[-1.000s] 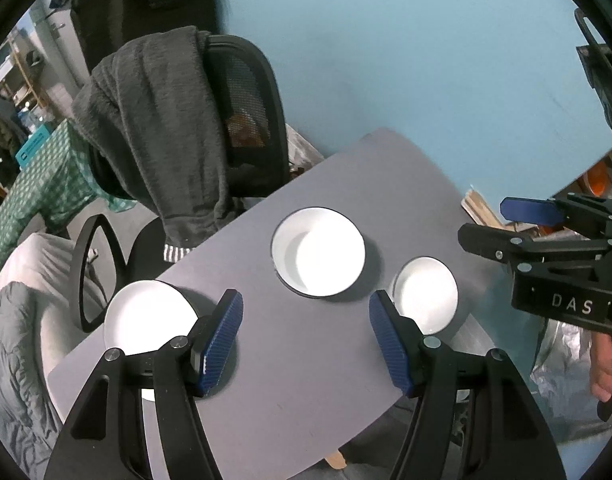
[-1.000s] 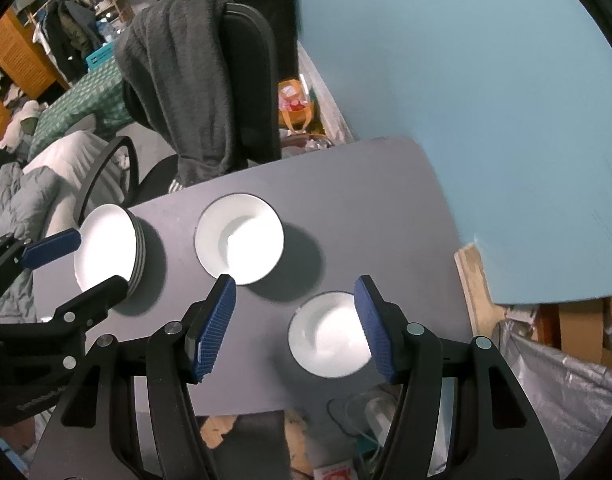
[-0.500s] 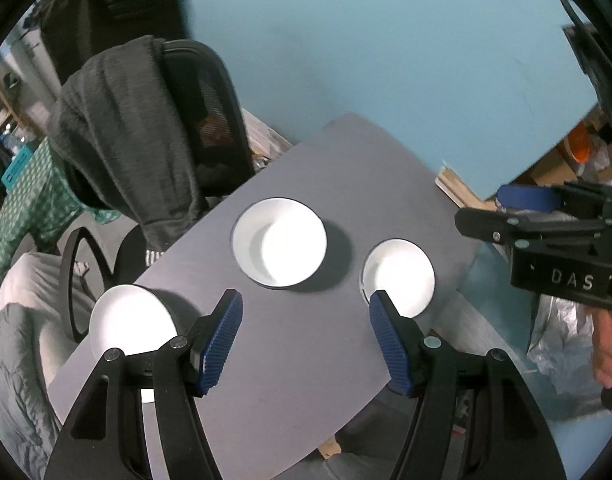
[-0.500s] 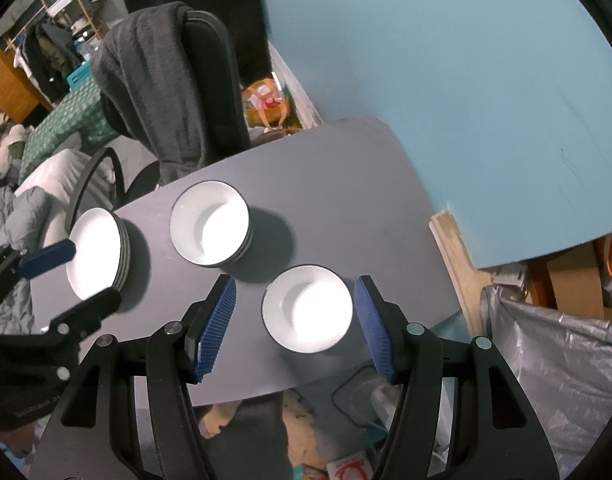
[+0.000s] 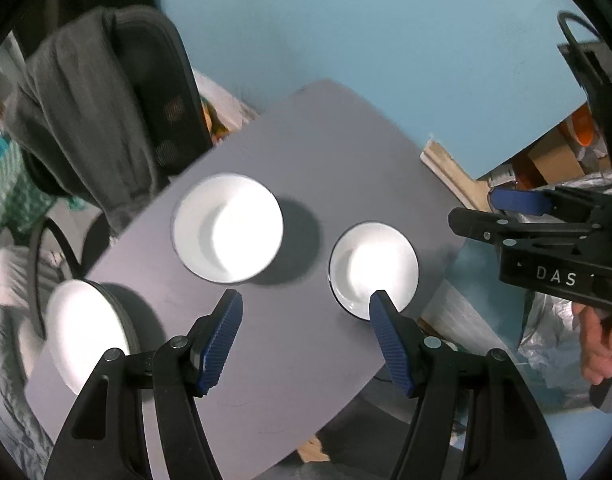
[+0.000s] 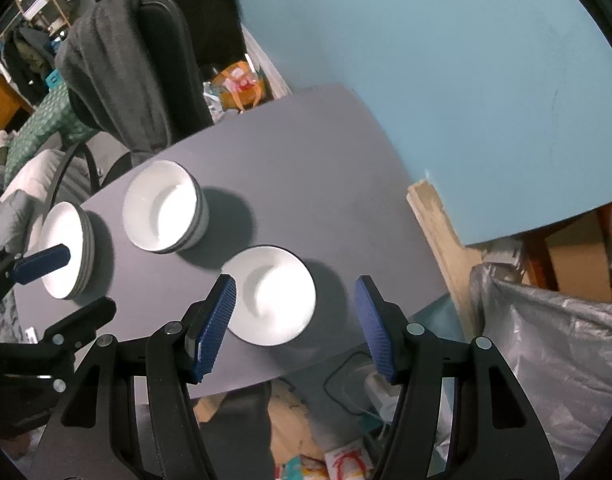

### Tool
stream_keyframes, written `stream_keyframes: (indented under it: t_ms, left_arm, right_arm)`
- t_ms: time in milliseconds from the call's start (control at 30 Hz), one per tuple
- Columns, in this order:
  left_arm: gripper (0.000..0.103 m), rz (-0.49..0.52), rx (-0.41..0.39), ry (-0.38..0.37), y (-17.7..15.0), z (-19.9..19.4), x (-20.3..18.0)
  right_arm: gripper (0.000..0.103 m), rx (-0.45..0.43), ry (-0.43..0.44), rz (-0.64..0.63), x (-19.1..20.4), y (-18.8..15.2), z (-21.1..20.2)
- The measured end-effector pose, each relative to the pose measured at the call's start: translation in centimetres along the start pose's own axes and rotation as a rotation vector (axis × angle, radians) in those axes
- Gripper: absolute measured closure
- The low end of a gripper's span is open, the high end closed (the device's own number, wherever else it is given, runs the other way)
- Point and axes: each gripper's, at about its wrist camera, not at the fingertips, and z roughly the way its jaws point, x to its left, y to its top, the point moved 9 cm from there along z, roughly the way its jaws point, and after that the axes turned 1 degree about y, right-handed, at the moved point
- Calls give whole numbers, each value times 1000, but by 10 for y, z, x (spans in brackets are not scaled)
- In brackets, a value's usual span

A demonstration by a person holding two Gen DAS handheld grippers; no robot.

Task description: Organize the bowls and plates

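Observation:
On a grey table [image 5: 306, 152] stand a stack of white bowls [image 5: 228, 228], a single white shallow dish [image 5: 374, 266] near the right edge, and a stack of white plates [image 5: 86, 332] at the left corner. My left gripper [image 5: 306, 300] hangs open high above the table, nothing between its blue pads. In the right wrist view the plates [image 6: 64, 248], bowls [image 6: 162, 206] and dish [image 6: 272, 294] line up on the table [image 6: 326, 152]. My right gripper [image 6: 296, 284] is open over the dish, well above it. Each gripper shows at the other view's edge.
A black office chair draped with a grey garment [image 5: 86, 100] stands behind the table. A blue wall [image 6: 426, 60] borders the far side. Right of the table lie a wooden board [image 6: 434, 220], cardboard boxes [image 6: 578, 260] and a silver bag [image 6: 546, 340]. Floor clutter [image 6: 338, 456] lies below.
Both grippers have travelled and sunk a little: the dishes have drifted leftward in both views and look slightly larger. The jaws have kept the same width.

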Motion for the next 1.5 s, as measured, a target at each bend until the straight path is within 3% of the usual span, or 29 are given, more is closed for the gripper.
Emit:
stream_keyframes:
  t_ms: [367,600,867,1000,1267,1333,1500]
  left_arm:
    - [36,-52,66,-41,-7,69,-20]
    - [36,-38,121,35,-11,108,-22]
    - [36,-25,166,44,-19,134,-25]
    - [46,-43,186,32,-20,142,-27]
    - [85,-68,259,-26,-21,154,-30]
    - [90,-73,273,-32,-23,157,-30]
    - [91,-89,270,-64,-25,154,-29]
  right_arm:
    - [43,99,45,17,-25,-21,81]
    - [43,138,91,34,-26,-28,118]
    - [43,165,98,34,-31,-36,144]
    - [52,181,110,26,-29,-40,152]
    - [75,196,153,44,-22,-40,156]
    - [87,201,177,56,-20,-40,156]
    - [92,217,182,56,-11,-40,155]
